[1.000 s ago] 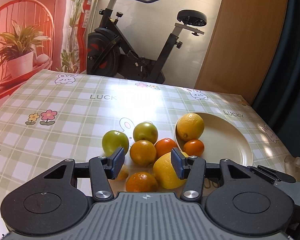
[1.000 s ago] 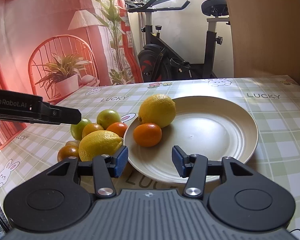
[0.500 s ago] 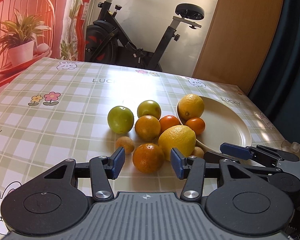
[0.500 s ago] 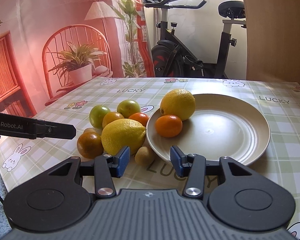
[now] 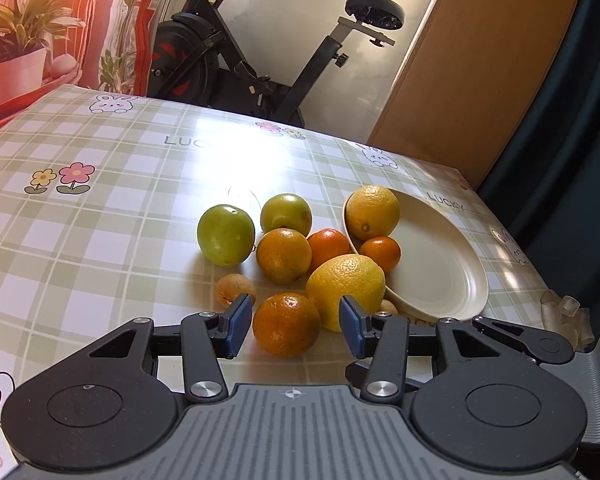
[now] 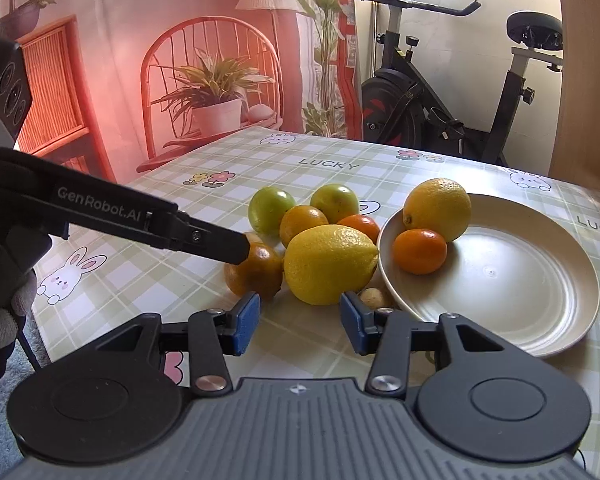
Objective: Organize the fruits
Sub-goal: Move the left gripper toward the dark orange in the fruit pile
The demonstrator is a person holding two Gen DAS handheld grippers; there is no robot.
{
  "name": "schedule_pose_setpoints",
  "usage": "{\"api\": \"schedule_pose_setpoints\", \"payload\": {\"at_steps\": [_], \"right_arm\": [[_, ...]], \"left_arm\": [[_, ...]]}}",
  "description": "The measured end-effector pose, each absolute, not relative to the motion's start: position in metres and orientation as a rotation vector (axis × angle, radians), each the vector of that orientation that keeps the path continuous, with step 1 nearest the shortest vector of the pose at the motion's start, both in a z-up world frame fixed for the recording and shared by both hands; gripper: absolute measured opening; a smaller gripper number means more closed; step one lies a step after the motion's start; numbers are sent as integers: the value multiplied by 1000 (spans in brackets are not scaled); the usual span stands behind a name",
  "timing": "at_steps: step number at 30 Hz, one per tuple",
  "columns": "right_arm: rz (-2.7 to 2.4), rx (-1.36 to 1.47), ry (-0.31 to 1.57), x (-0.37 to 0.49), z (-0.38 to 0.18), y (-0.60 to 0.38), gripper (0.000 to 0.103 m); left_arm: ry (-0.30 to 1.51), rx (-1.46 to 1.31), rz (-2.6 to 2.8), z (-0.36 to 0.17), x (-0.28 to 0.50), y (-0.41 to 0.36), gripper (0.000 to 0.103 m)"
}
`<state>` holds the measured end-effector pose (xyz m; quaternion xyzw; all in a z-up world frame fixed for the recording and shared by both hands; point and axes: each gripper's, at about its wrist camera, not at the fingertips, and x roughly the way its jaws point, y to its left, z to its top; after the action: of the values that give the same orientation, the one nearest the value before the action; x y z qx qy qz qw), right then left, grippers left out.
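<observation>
A beige plate (image 5: 440, 272) (image 6: 512, 280) holds a lemon (image 5: 373, 212) (image 6: 438, 209) and a small orange (image 5: 381, 253) (image 6: 420, 251). Beside it on the table lie a big lemon (image 5: 346, 290) (image 6: 329, 264), several oranges and two green fruits (image 5: 225, 234) (image 5: 286, 215). My left gripper (image 5: 296, 326) is open, its pads on either side of a dark orange (image 5: 286, 328) (image 6: 256, 274) without touching it. My right gripper (image 6: 298, 322) is open and empty, just short of the big lemon.
Two small brown fruits (image 5: 235, 289) (image 6: 374, 298) lie by the pile. The left gripper's finger (image 6: 152, 224) reaches across the right wrist view. An exercise bike (image 5: 260, 60) stands behind the checked table (image 5: 100, 208). The table's right edge is close to the plate.
My left gripper has moved forward so that the dark orange sits between its pads. My right gripper has swung left, from facing the plate to facing the big lemon.
</observation>
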<state>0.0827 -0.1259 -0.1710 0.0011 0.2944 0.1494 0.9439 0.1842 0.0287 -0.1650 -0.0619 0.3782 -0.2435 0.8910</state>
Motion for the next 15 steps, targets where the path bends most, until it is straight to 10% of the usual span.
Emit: {"api": "schedule_pose_setpoints", "payload": {"at_steps": [15], "right_arm": [[348,7,663,94,-183,-118,48]], "left_arm": [[842,-196,-572,-182,199,29,49]]}}
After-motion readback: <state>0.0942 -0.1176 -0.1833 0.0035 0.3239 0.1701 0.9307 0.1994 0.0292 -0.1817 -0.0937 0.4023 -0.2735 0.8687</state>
